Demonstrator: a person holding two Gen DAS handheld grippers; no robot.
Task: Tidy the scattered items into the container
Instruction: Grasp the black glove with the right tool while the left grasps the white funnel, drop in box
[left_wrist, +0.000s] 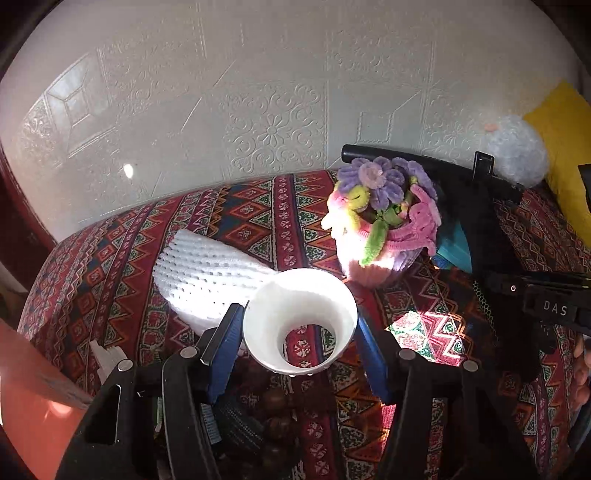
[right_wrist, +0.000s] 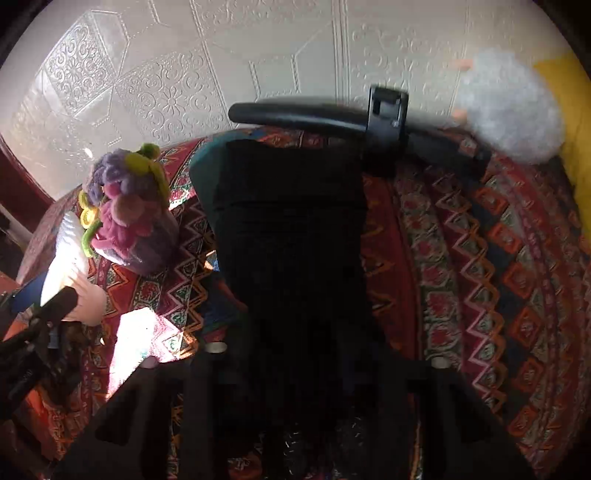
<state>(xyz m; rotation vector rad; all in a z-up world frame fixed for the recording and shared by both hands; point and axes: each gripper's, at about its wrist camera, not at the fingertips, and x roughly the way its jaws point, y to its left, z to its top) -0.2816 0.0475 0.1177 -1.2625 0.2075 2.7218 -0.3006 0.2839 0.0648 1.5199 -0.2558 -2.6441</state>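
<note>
In the left wrist view my left gripper (left_wrist: 300, 341) is shut on a white funnel-shaped cup (left_wrist: 295, 299). Its blue pads (left_wrist: 227, 332) press on both sides of the cup, just above the patterned cloth (left_wrist: 110, 266). A black tool with a long crossbar (left_wrist: 424, 162) reaches from my right gripper (left_wrist: 535, 295) at the right edge. In the right wrist view that tool's dark body (right_wrist: 295, 221) fills the space between the jaws of the right gripper (right_wrist: 295, 339). The jaws stand narrow on it, and the pads are lost in shadow. The cup (right_wrist: 88, 302) shows again at far left.
A pipe-cleaner flower pot (left_wrist: 384, 221) stands mid-table, with a white foam net sleeve (left_wrist: 207, 273) to its left. A grey fluffy ball (left_wrist: 517, 151) and a yellow object (left_wrist: 565, 147) lie at the back right. An orange-red rim (left_wrist: 29, 406) shows lower left, and brown round items (left_wrist: 277, 406) lie under the gripper.
</note>
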